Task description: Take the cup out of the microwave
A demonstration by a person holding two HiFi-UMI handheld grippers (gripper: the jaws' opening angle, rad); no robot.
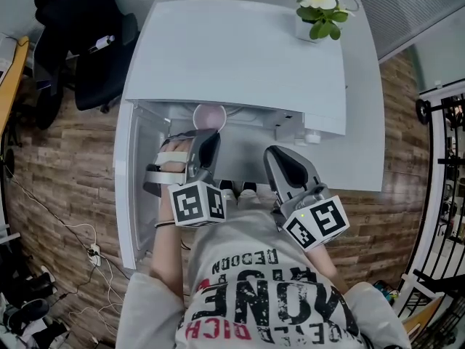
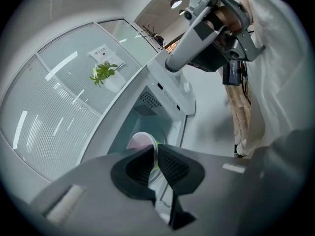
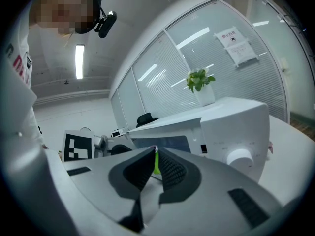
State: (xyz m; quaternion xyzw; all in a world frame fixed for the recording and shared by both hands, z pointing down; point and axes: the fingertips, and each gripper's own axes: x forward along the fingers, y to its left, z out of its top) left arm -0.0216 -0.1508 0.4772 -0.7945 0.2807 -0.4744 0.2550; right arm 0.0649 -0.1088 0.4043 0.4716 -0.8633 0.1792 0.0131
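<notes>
White table (image 1: pixel 363 151) on a wood-plank floor carries the microwave (image 1: pixel 240 57), its door (image 1: pixel 134 180) swung wide to the outer side of my left gripper (image 1: pixel 205 133). That gripper is clamped on the near wall of the pink cup (image 1: pixel 209 115). In its own view the rim runs down between the pads, which stand only a sliver apart. The cup sits just beyond my fingertips, at the mouth of the cavity and partly under its top edge. My right gripper (image 1: pixel 275 153) hangs off to the cup's right, apart from it, jaws drawn together on nothing. To do this withdrawal well, I judge, I should hold the cup upright and draw it straight toward me, clear of the cavity's top edge and the door. The pinch must be firm, since a grip on one wall could let the cup tip.
</notes>
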